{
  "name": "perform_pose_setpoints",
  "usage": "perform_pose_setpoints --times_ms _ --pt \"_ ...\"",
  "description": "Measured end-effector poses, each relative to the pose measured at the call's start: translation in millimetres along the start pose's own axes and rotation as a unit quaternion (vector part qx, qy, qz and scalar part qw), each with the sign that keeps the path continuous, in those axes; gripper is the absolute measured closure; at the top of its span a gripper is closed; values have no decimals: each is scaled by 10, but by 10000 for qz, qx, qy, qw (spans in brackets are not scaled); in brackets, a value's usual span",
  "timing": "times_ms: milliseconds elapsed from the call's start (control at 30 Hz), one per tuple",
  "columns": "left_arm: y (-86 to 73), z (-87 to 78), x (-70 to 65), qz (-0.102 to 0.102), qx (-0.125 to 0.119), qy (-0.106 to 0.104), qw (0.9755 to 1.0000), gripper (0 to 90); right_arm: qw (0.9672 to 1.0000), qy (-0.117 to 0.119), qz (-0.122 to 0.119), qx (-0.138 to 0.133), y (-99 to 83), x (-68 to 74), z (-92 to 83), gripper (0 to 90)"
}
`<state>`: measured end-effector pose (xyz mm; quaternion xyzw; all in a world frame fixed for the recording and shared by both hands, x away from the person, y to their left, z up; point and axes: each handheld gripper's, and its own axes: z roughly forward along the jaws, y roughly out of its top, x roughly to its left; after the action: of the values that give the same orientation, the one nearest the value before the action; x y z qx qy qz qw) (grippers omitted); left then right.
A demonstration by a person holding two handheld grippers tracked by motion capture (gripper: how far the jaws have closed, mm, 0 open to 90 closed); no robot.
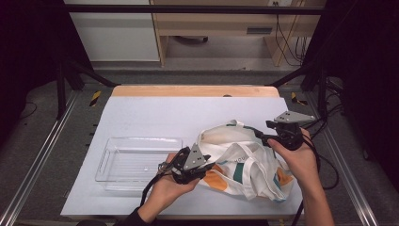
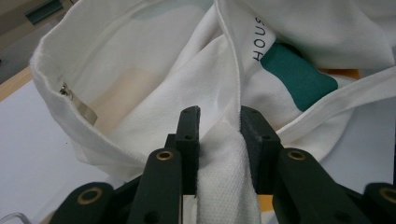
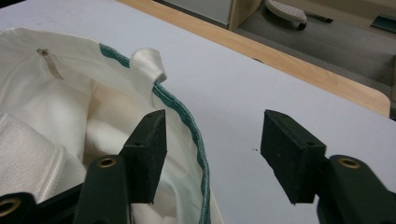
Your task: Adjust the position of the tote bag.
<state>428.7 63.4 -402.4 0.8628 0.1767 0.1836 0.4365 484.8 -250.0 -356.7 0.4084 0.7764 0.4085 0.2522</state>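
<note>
tote bag (image 1: 244, 157) mouth faces far edge; left gripper (image 2: 218, 122) clamps strap, right gripper (image 3: 212, 144) gapes.

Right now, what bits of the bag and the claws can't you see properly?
- Inside of the bag: high view, folds of cloth cover it; whether anything is in it cannot be told.
- Printed word: left gripper view, a strap crosses it, so a few letters show.
- Bag's near side: right gripper view, cut off by the bottom edge.
- Left claw tips: high view, its grey plate and body hide them.
- Right claw: right gripper view, the rim sits between open jaws.
</note>
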Motion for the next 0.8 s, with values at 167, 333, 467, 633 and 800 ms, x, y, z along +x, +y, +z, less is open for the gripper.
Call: perform_pose_setpoints --times_ms 167,333,467,633,800 --pt "-30 -22 -35 13 18 -20 10000 707 10000 -58 55 42 -36 -23 34 339" --pt "-55 -54 -48 -11 1 -42 10000 707 9998 -105 129 112 -78 -60 60 343" --pt "-59 -79 -45 -32 -30 -52 10000 707 9994 93 103 313 -126 -35 101 576" --pt "-74 -90 -35 -42 -12 -108 9999 705 9992 198 -15 337 -128 -9 87 857" --pt "-57 -95 -18 -54 -41 -118 9999 676 9992 278 -23 301 -117 18 76 873"
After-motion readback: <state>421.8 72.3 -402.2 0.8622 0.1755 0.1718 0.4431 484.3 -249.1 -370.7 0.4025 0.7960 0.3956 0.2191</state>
